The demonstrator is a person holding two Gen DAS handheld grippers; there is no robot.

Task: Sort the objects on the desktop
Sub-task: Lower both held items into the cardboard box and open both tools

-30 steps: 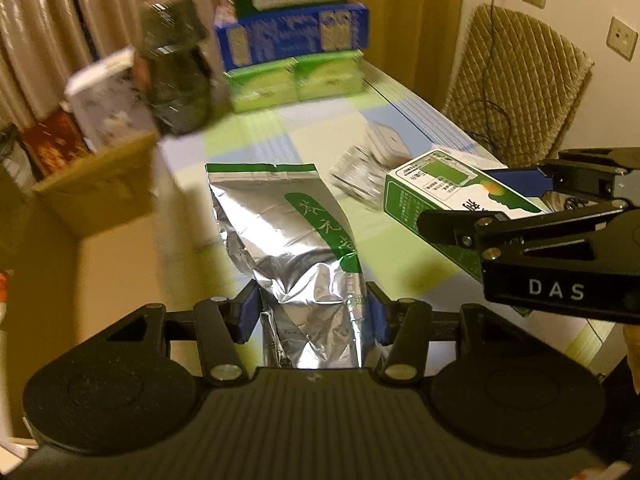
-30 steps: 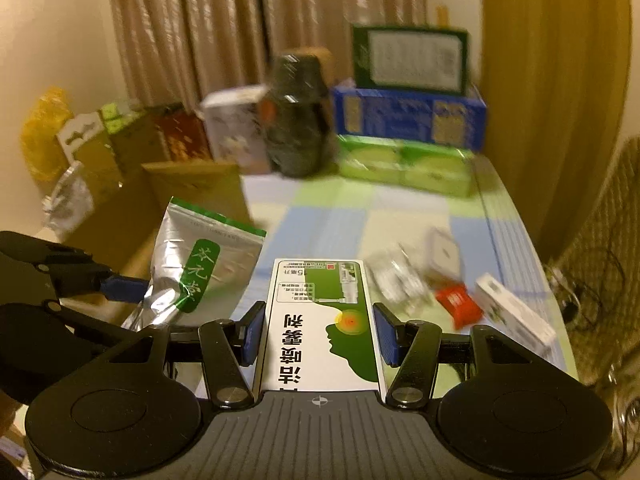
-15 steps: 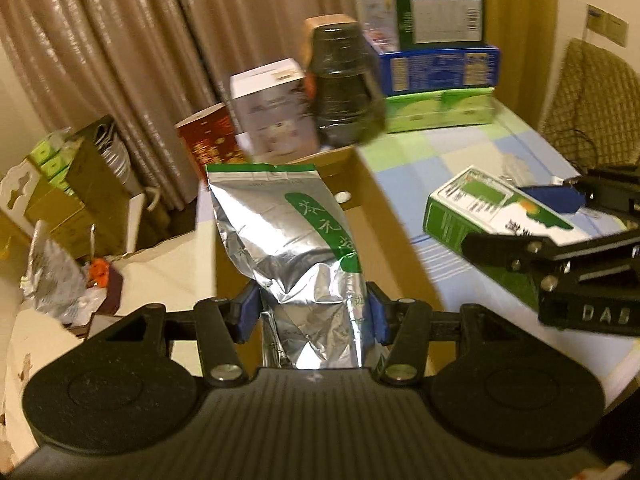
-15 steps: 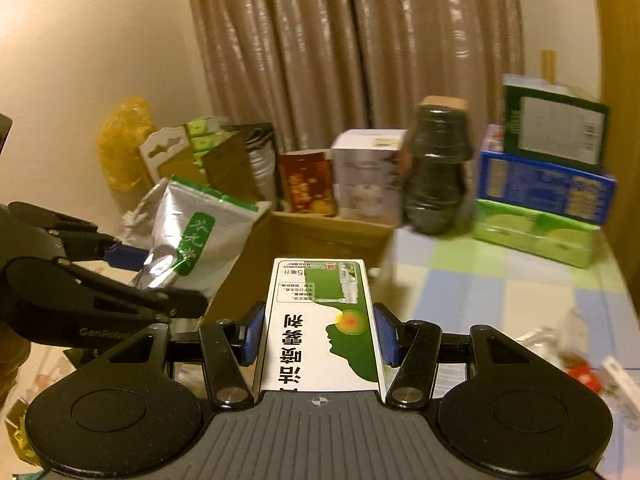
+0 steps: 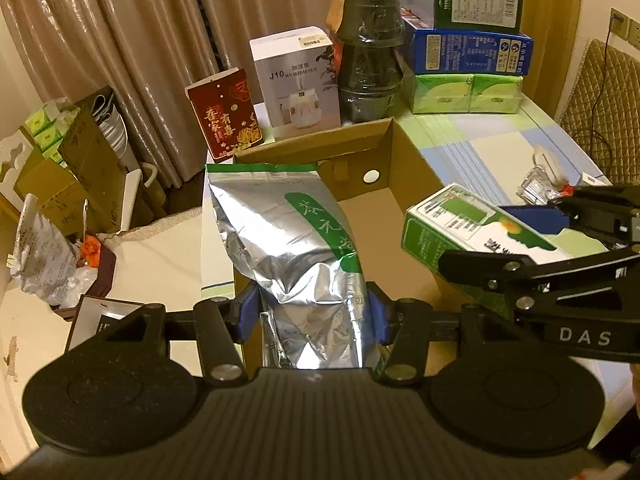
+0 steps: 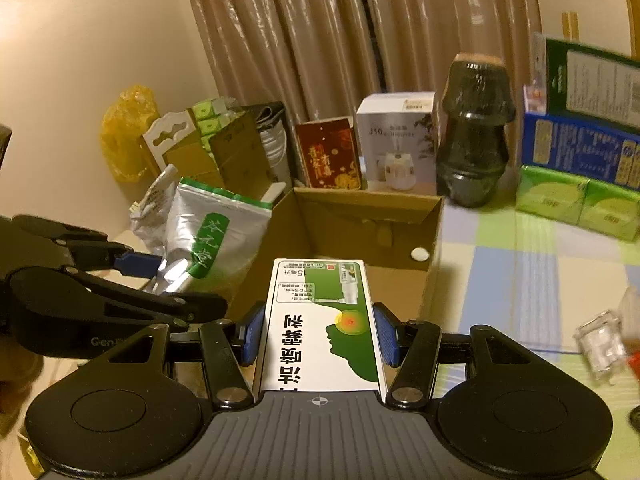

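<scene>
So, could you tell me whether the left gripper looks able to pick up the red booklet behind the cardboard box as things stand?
Probably not yet: the left gripper is shut on the silver pouch, and the open cardboard box lies between it and the red booklet.

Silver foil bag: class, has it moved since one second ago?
Yes. The silver foil bag, clamped in the left gripper, has swung left off the checked tablecloth to above the open cardboard box.

beige curtains [image 6: 360, 40] hang behind a checked table [image 6: 520, 264].
</scene>
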